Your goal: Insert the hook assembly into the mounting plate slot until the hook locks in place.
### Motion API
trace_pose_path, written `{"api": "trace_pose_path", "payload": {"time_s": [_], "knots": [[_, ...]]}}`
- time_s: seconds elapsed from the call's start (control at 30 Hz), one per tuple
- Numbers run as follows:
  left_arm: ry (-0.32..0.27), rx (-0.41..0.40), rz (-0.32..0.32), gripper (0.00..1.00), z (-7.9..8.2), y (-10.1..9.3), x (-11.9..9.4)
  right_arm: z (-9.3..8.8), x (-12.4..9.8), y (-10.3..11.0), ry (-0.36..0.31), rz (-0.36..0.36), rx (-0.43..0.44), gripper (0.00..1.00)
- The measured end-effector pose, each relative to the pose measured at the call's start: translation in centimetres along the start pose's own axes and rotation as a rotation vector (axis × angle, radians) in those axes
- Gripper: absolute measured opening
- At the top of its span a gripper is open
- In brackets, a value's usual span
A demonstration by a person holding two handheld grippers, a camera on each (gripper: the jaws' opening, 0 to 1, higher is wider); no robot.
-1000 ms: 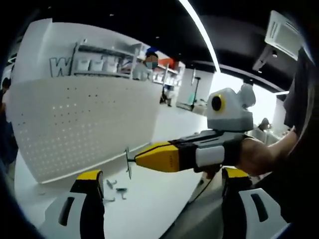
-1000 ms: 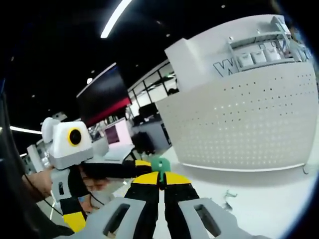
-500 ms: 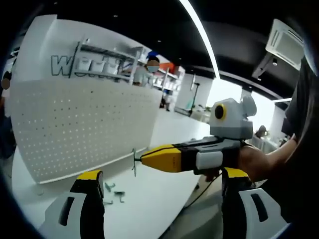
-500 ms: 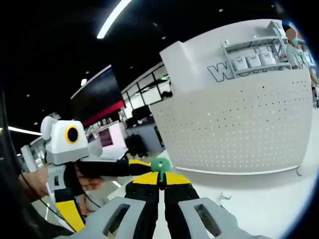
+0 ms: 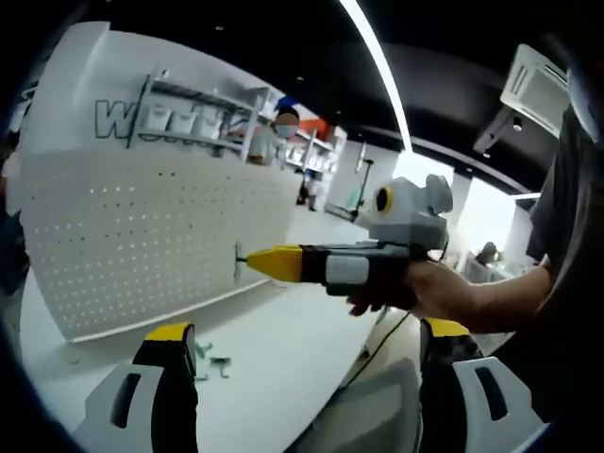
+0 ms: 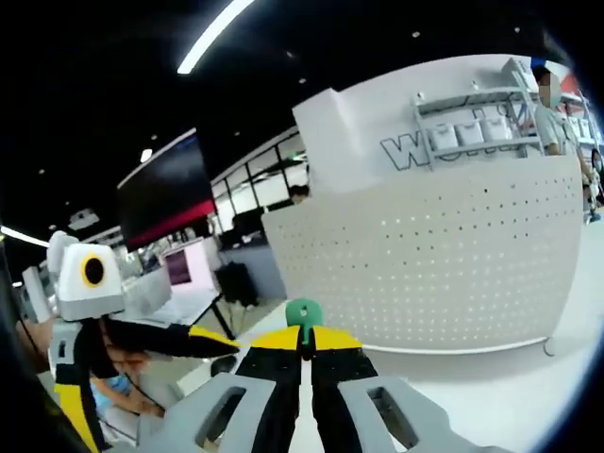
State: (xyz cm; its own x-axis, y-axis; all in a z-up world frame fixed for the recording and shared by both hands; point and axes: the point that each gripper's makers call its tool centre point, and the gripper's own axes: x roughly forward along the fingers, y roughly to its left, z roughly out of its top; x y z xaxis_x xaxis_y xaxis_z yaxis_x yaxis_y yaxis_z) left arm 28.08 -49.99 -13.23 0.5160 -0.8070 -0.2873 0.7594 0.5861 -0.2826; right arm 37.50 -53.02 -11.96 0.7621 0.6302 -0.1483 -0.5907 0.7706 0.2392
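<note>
White table (image 5: 283, 359) with spare metal hooks (image 5: 212, 359); wall shelf (image 6: 472, 99) above grey lettering; ceiling light strip (image 5: 377, 66); dark screen (image 6: 165, 193).

1 pegboard (image 5: 142, 236), 1 held hook (image 6: 303, 315), approx 2 loose hooks (image 5: 212, 357) on table.

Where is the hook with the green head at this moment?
In the right gripper view, the hook sits pinched between the right gripper fingers, bottom centre, in front of the white pegboard.
</note>
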Motion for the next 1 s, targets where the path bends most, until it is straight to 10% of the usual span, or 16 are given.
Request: {"api": "trace_pose_path", "payload": {"time_s": [1.0], "knots": [[-0.018, -0.044, 0.128, 1.0, -0.9, 4.8, -3.5, 7.4, 5.6, -11.6, -0.169, -0.308, -0.147, 0.0]]}}
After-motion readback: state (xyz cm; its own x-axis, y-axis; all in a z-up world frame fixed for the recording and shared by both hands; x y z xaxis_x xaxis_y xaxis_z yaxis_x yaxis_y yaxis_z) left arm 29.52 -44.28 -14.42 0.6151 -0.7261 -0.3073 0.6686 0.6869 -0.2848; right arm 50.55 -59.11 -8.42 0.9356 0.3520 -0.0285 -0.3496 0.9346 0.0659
